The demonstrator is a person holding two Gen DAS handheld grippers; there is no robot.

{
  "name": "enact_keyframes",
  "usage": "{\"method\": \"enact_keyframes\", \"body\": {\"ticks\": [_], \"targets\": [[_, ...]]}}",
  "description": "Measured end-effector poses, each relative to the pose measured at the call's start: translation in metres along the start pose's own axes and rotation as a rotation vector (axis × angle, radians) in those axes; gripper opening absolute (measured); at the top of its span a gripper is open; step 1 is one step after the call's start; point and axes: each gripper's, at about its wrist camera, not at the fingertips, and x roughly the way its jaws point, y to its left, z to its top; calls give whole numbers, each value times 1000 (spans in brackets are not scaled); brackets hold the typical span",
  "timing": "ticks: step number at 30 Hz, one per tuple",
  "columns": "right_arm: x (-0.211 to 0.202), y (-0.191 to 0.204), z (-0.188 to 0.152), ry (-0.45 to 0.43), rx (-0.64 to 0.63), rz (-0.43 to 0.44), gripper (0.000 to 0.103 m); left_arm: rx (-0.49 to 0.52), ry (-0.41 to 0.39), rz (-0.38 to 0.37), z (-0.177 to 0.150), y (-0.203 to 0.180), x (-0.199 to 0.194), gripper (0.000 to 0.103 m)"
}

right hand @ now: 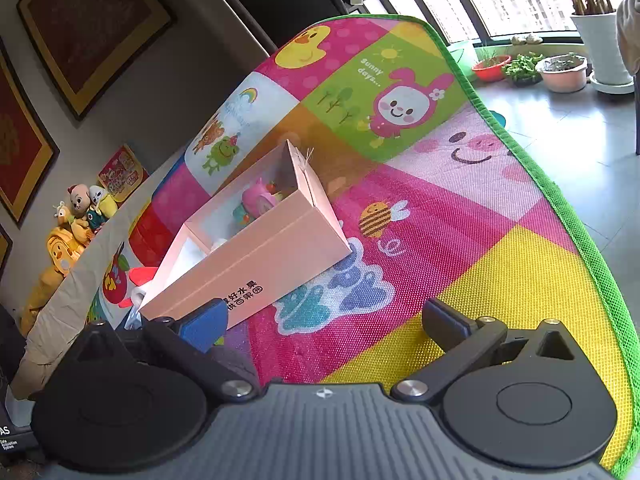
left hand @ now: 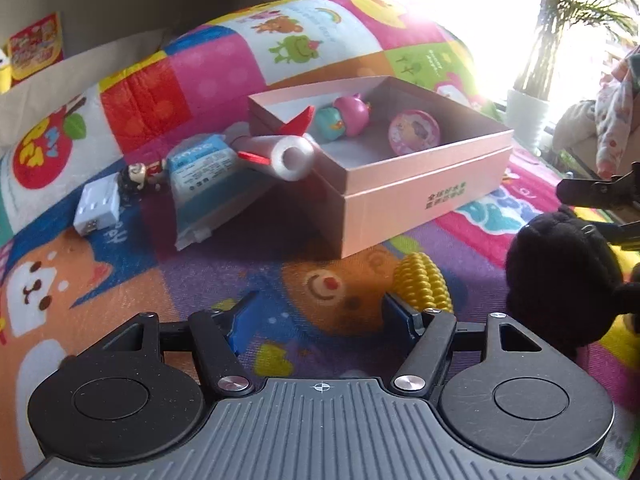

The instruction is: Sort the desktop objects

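On the cartoon play mat (left hand: 132,264) printed "Sunny days...", a white charger (left hand: 98,210), a blue packet (left hand: 204,184) and a pink box (left hand: 400,196) with Chinese lettering holding a pink ball (left hand: 414,135) lie beyond the left gripper (left hand: 320,312), wide and empty, as is the right gripper (right hand: 324,324).

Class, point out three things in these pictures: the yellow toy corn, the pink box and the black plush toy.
toy corn (left hand: 422,285): left wrist view, on its ribbed yellow side.
pink box (left hand: 424,204): left wrist view, on its front wall.
black plush toy (left hand: 560,276): left wrist view, on its round head.
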Motion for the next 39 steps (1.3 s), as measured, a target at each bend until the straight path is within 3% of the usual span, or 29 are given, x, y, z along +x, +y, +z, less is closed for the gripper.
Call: {"method": "enact_keyframes", "body": {"ticks": [5,13,16,22,27,34,37,39], "targets": [[0,0,0,0,1,1,103,54,-5,-86,-3,-19,1,84],[-1,-1,0,-3,8,8,103,55,-16,-64,-7,-26,-13,94],[-1,-1,0,-2,7,7,103,35,-34,-56,-7,-19,-24,94],[-1,-1,0,-2,6,6,103,108,-28,-191,-10,-36,-31,96],[-1,-2,0,-2,6,6,103,225,3,-108,-13,-58,-13,96],[-1,-2,0,-2,5,6,103,155,19,-55,-16,-34,-23,96],[-1,-2,0,-2,6,7,103,99,2,-90,-22,-24,-34,93],[-1,-2,0,-2,5,6,103,79,10,-111,-26,-23,-35,85]]}}
